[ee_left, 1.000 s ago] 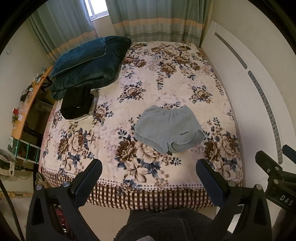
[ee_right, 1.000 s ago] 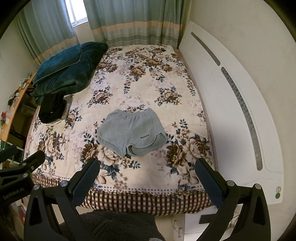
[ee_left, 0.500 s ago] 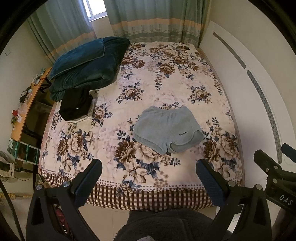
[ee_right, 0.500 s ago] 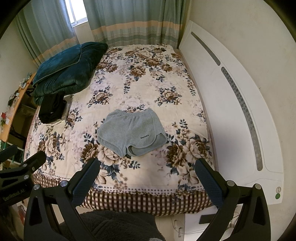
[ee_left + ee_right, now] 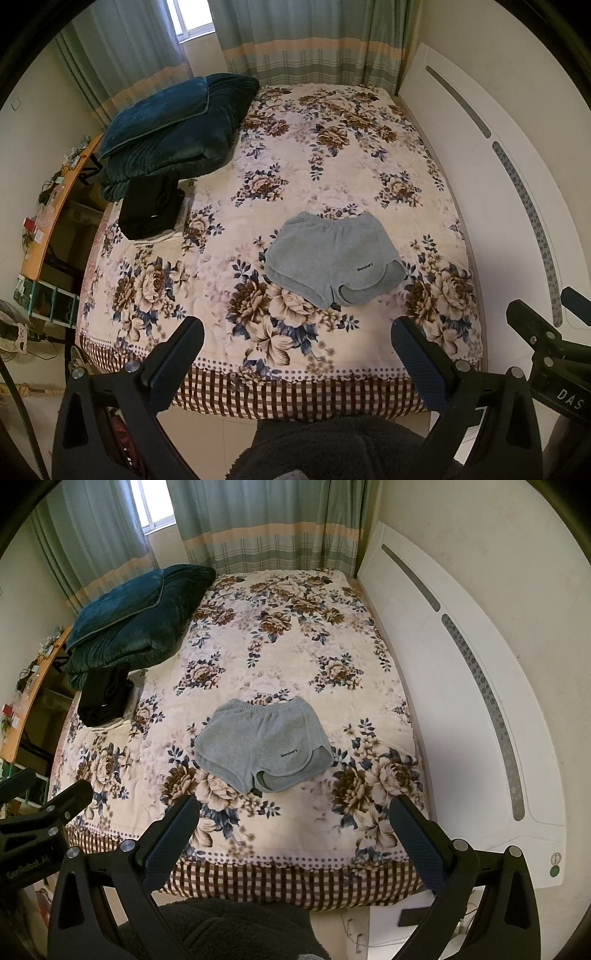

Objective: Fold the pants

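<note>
1. Locate the shorts (image 5: pixel 334 254). They lie flat on the bed (image 5: pixel 258 192), waistband toward the curtains, leg openings toward you, in the near half and toward the headboard (image 5: pixel 480 192) side. No fold has been made yet.

2. Check the left claw (image 5: pixel 295 354). Its jaws are spread wide and hold nothing. It hangs off the foot of the bed, well apart from the shorts, which leaves the whole garment in view for planning.

3. Check the right claw (image 5: pixel 291 830). Its jaws are likewise spread wide and empty, and it sits just beside the left one at about the same height. The shorts appear between its fingers (image 5: pixel 413 838) in the right wrist view, so you are roughly lined up with the garment.

4. Note the flat lay. Both leg hems and the waistband are exposed, so any edge is free to pinch. The near leg hems are probably the easiest first reach.

5. Plan the approach as a judgement only: bring both claws forward and down onto matching edges, then carry one half over the other.

6. Keep clear of the blanket (image 5: pixel 173 133) and the black garment (image 5: pixel 151 206) at the far left. They lie well apart from the shorts and should not interfere.
</note>
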`<action>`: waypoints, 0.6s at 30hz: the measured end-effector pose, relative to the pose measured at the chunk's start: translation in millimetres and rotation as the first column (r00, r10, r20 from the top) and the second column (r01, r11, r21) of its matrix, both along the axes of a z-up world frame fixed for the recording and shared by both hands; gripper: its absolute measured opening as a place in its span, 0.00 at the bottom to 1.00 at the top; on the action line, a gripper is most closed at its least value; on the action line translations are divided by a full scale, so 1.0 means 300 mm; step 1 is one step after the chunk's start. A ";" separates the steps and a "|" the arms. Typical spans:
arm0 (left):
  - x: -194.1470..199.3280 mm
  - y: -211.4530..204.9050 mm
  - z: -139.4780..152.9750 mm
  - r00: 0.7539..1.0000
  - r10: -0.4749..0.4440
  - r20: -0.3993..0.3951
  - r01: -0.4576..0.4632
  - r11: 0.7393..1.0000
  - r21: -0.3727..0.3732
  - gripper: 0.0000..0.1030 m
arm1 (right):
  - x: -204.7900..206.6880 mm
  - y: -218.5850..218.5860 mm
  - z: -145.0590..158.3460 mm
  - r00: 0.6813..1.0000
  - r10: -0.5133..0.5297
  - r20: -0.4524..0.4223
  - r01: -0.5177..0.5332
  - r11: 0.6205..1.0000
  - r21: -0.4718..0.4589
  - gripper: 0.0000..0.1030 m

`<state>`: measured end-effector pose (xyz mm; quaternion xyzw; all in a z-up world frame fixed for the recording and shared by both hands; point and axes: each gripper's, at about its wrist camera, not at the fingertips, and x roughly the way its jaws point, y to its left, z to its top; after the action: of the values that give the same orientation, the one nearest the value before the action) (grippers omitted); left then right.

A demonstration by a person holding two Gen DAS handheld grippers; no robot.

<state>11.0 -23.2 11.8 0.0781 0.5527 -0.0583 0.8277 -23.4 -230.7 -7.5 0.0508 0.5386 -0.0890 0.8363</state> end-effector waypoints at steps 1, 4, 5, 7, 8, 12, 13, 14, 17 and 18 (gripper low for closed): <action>-0.001 0.002 -0.001 1.000 -0.001 0.001 0.001 1.000 0.000 1.00 | -0.001 -0.001 0.000 1.000 0.000 0.000 0.000 1.000 0.002 1.00; -0.001 0.002 -0.001 1.000 -0.001 0.002 0.001 1.000 0.000 1.00 | 0.000 0.000 0.001 1.000 0.000 0.002 0.000 1.000 0.000 1.00; 0.007 -0.008 0.005 1.000 0.000 0.003 0.000 1.000 0.000 1.00 | -0.001 0.000 0.000 1.000 -0.001 0.002 0.001 1.000 0.001 1.00; 0.005 -0.004 0.004 1.000 -0.002 0.001 0.002 1.000 0.000 1.00 | -0.001 0.000 0.001 1.000 -0.002 0.002 0.002 1.000 0.004 1.00; 0.007 -0.007 0.006 1.000 -0.002 0.002 0.002 1.000 0.002 1.00 | 0.000 0.000 0.000 1.000 -0.001 0.002 0.001 1.000 0.001 1.00; 0.004 -0.005 0.005 1.000 -0.003 0.003 0.003 1.000 0.001 1.00 | -0.002 -0.002 0.001 1.000 -0.002 0.001 0.002 1.000 0.002 1.00; 0.010 -0.012 0.007 1.000 -0.003 0.002 0.003 1.000 0.000 1.00 | -0.002 -0.002 0.001 1.000 -0.003 0.002 0.003 1.000 0.004 1.00; 0.005 -0.004 0.006 1.000 -0.001 0.000 0.001 1.000 -0.004 1.00 | -0.002 -0.002 0.001 1.000 -0.004 0.003 0.004 1.000 0.005 1.00; 0.012 -0.010 0.009 1.000 -0.002 0.000 0.002 1.000 -0.004 1.00 | -0.003 -0.004 0.000 1.000 -0.004 0.003 0.004 1.000 0.004 1.00; 0.009 -0.008 0.008 1.000 -0.002 0.001 0.002 1.000 -0.004 1.00 | -0.003 -0.004 -0.002 1.000 -0.003 0.002 0.003 1.000 0.005 1.00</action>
<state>13.8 -25.7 14.0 0.0769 0.5523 -0.0600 0.8279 -24.4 -231.9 -8.2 0.0536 0.5380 -0.0887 0.8365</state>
